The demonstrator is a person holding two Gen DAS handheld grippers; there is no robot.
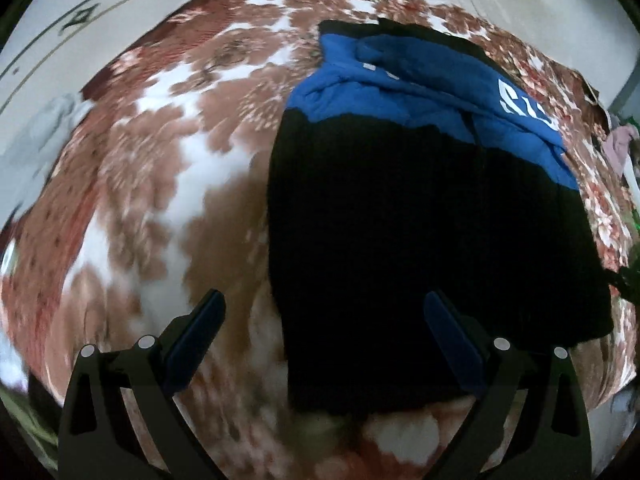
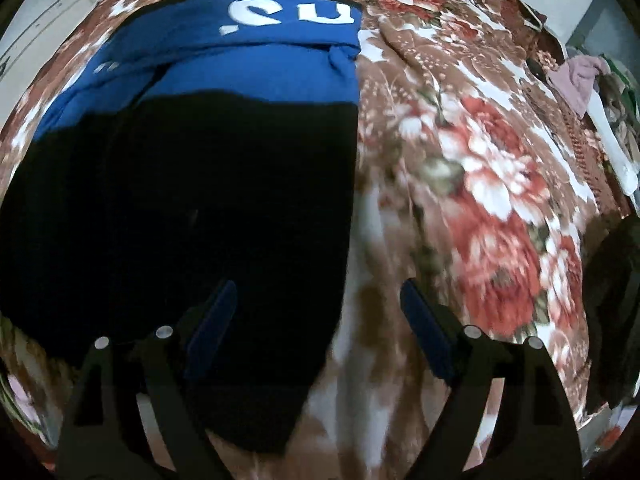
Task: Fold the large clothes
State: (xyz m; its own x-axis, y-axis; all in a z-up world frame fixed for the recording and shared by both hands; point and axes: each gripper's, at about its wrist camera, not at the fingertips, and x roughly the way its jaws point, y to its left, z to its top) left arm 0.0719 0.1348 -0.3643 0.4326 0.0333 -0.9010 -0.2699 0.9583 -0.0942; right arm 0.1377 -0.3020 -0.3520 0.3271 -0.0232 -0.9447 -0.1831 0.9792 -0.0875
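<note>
A large black and blue garment [image 1: 420, 220] with white lettering lies folded on a floral blanket [image 1: 160, 160]. Its blue part is at the far end, the black part near me. My left gripper [image 1: 324, 328] is open and empty, above the garment's near left edge. In the right wrist view the garment [image 2: 192, 200] fills the left half. My right gripper [image 2: 318, 316] is open and empty, above the garment's near right edge. The blanket [image 2: 480, 180] lies bare to the right.
A pale floor [image 1: 100, 20] surrounds the blanket on the far left. A grey cloth [image 1: 52, 120] lies at the left edge. Pink cloth and clutter [image 2: 580, 76] sit past the blanket's right side. A dark object [image 2: 616, 300] lies at the near right.
</note>
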